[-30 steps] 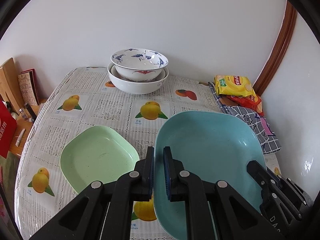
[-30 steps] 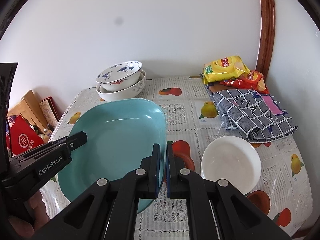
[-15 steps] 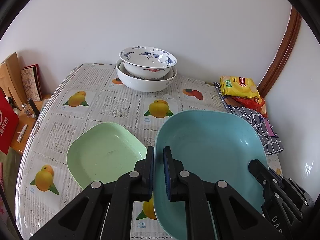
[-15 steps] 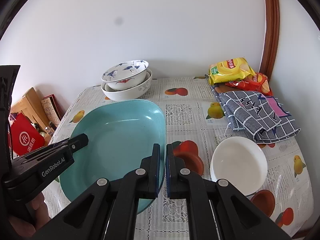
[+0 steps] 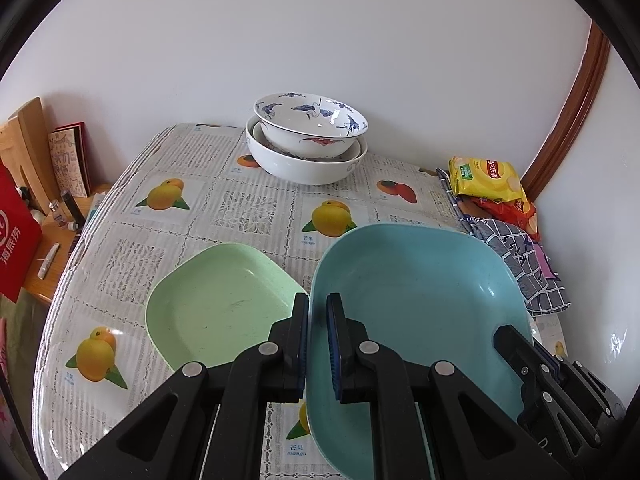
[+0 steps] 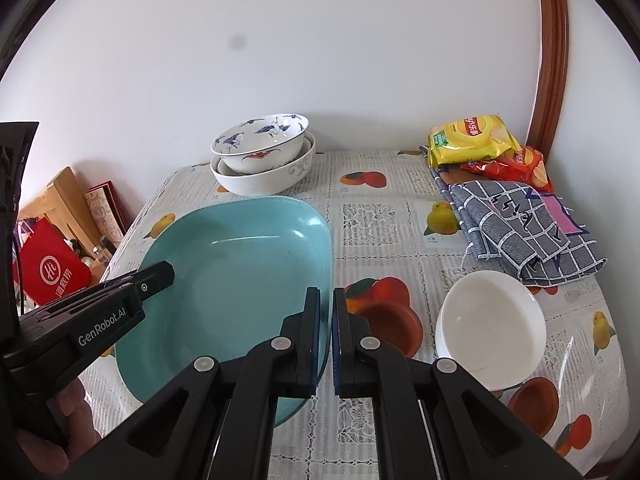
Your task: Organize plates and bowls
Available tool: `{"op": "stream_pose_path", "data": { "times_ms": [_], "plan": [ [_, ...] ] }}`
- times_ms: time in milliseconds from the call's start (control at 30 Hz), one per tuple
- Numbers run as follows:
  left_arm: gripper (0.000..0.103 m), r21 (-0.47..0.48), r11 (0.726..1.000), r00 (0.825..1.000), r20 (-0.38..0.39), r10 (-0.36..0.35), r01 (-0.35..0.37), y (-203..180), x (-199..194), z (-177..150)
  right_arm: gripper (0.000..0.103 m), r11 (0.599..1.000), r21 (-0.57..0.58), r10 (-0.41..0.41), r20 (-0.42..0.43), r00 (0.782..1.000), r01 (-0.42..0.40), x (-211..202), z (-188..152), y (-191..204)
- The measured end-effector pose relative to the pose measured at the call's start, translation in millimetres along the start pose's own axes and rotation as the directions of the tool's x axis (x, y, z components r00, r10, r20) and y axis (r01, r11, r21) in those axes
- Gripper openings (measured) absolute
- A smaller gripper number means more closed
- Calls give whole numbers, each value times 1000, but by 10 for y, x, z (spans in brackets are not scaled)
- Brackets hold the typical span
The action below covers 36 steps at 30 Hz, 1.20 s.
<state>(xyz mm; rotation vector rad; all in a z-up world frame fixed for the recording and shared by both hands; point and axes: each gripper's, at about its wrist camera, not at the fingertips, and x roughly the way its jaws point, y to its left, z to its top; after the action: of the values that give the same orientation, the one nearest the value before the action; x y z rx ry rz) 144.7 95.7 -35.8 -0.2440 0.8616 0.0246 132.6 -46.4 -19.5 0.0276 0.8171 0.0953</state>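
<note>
I held the large teal squarish plastic plate (image 5: 416, 300) by two opposite rims, my left gripper (image 5: 317, 344) clenched on its left edge and my right gripper (image 6: 326, 336) clenched on its right. It hung above the fruit-print tablecloth (image 5: 248, 212), just beside the smaller pale green plastic plate (image 5: 216, 304). Keeping both grips level seemed the way to nest them cleanly. Its longer axis ran from me towards the stacked porcelain bowls (image 5: 308, 144), hollow upward.
</note>
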Motion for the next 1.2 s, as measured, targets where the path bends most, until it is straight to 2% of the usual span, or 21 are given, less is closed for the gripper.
{"op": "stream_pose_path", "data": {
  "times_ms": [1200],
  "plan": [
    [10, -44, 999, 999, -19, 27, -28, 272, 35, -84, 6, 999, -30, 28, -35, 999, -29, 150, -116, 209]
  ]
}}
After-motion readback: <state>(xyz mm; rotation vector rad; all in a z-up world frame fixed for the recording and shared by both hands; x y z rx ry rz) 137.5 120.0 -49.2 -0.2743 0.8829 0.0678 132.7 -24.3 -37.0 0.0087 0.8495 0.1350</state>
